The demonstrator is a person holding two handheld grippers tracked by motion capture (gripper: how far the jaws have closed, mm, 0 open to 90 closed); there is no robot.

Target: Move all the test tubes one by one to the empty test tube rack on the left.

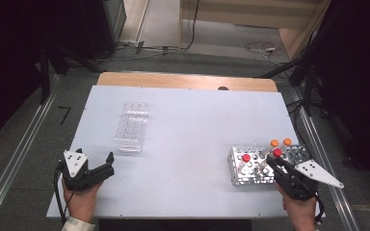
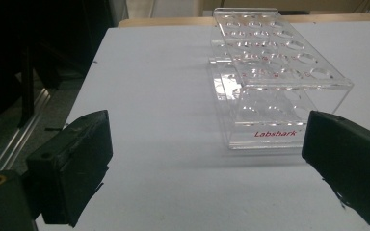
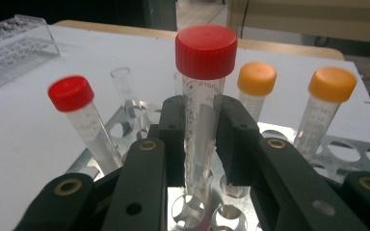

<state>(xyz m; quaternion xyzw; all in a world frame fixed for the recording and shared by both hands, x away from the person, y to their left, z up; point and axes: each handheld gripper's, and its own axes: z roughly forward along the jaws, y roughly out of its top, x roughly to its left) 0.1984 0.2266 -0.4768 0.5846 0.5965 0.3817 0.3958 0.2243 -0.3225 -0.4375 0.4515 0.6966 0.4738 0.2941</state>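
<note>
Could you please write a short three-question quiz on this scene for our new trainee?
1. True or false: the right gripper is closed on a red-capped tube standing in the metal rack.
2. How many orange-capped tubes stand in that rack? A) one B) two C) four
3. Fill in: the left gripper has its jaws ____ and faces the clear plastic rack.

Key
1. True; its jaws press the tube from both sides.
2. B; one orange-capped tube stands beside the other orange-capped tube.
3. Open; nothing lies between them.
</note>
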